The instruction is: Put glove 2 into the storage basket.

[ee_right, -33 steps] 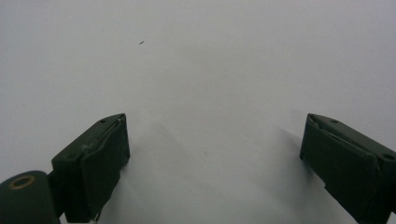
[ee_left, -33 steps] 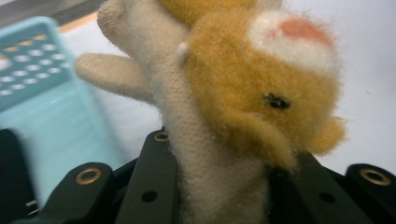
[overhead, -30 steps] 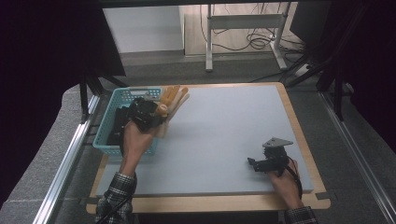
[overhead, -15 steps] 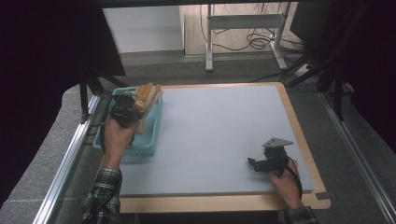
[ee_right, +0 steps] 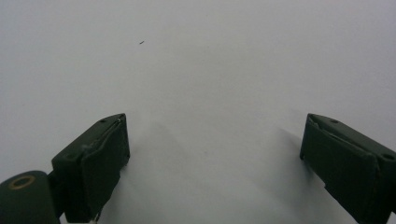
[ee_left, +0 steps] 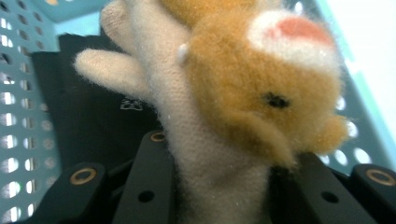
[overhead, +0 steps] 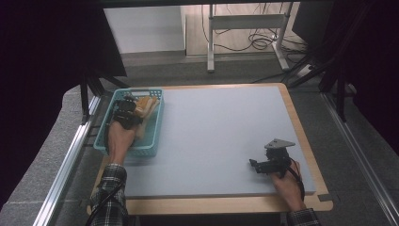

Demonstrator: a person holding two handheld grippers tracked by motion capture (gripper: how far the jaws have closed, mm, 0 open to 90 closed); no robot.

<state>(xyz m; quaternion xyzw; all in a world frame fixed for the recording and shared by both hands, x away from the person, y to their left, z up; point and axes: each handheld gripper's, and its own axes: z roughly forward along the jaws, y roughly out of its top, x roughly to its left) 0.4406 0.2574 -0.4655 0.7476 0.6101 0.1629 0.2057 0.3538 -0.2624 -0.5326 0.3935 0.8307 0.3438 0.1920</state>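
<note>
Left gripper (overhead: pixel 133 109), clenched on a plush toy (ee_left: pixel 233 107), holds it over the basket (overhead: pixel 153 148) for depositing; right gripper (overhead: pixel 256 165) rests released on the mat (overhead: pixel 221 132).

I see the plush toy (ee_left: pixel 224 112), a fuzzy cream-and-orange animal with a small black eye and a pink-and-white ear patch, pinched at its cream body and held over the teal basket (overhead: pixel 151 143), above a black cloth (ee_left: pixel 93 116) lying inside it.
</note>
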